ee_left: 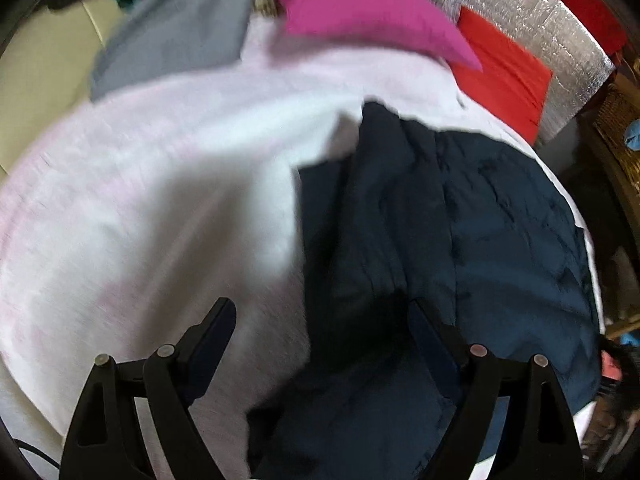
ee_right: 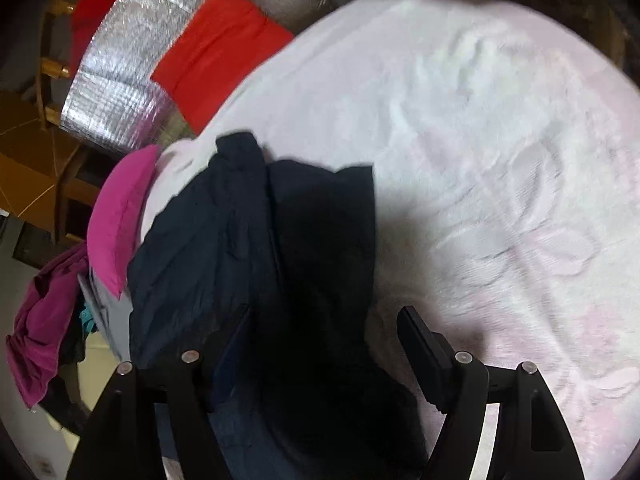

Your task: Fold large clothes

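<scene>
While blur smears both views, my left gripper (ee_left: 324, 320) and right gripper (ee_right: 324, 328) gape above the navy garment (ee_left: 420, 220) on the blanket (ee_left: 160, 200), its near end cut off.

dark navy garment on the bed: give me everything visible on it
The dark navy garment is a large, soft, matte fabric piece, lying rumpled and partly folded over itself with long creases. It rests on the pale pink-white bed cover. In the right wrist view its far edge is beside a magenta cloth. Both grippers, left and right, stand open above it, pads not pressing.
</scene>
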`<state>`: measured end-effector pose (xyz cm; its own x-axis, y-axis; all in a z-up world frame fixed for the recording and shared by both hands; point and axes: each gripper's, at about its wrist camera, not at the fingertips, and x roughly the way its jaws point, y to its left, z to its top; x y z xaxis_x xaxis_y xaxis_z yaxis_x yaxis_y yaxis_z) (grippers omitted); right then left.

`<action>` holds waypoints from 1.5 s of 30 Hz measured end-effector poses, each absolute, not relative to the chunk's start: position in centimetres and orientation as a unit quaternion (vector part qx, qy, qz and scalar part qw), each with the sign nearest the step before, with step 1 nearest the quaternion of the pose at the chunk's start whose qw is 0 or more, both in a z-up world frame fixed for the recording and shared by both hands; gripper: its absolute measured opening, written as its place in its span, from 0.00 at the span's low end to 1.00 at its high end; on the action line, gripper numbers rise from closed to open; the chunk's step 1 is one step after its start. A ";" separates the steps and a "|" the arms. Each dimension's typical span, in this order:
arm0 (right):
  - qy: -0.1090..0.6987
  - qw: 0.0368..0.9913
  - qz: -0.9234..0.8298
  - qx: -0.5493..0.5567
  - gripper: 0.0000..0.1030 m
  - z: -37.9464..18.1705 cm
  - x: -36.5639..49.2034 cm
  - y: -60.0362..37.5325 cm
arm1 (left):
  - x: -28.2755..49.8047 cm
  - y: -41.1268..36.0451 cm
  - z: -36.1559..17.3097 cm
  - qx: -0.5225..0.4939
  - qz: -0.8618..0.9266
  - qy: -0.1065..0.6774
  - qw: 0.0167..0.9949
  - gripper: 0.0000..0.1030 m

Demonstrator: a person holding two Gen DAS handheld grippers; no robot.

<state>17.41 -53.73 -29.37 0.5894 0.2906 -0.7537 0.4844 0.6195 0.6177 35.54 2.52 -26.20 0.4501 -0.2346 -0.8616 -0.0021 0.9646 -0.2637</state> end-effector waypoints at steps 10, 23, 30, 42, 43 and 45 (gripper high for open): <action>0.407 0.832 -0.004 0.377 0.63 -26.3 17.6 -50.5 | 36.2 1.8 -27.0 -0.164 -0.136 0.541 0.814 0.85; 0.459 0.815 -0.048 0.350 0.62 -28.5 19.3 -50.6 | 36.3 0.9 -28.3 -0.241 -0.164 0.545 0.786 0.77; 0.458 0.815 -0.052 0.350 0.62 -28.8 19.6 -50.6 | 37.4 1.0 -28.9 -0.256 -0.167 0.533 0.789 0.68; 0.427 0.853 -0.046 0.297 0.43 -26.4 18.9 -48.4 | 37.8 -0.1 -27.7 -0.241 -0.194 0.488 0.816 0.52; 0.436 0.846 -0.049 0.303 0.43 -26.9 19.1 -48.7 | 37.8 -0.2 -27.8 -0.240 -0.192 0.491 0.815 0.52; 0.445 0.831 -0.048 0.330 0.46 -27.7 19.3 -49.4 | 38.2 0.1 -29.0 -0.248 -0.176 0.514 0.802 0.59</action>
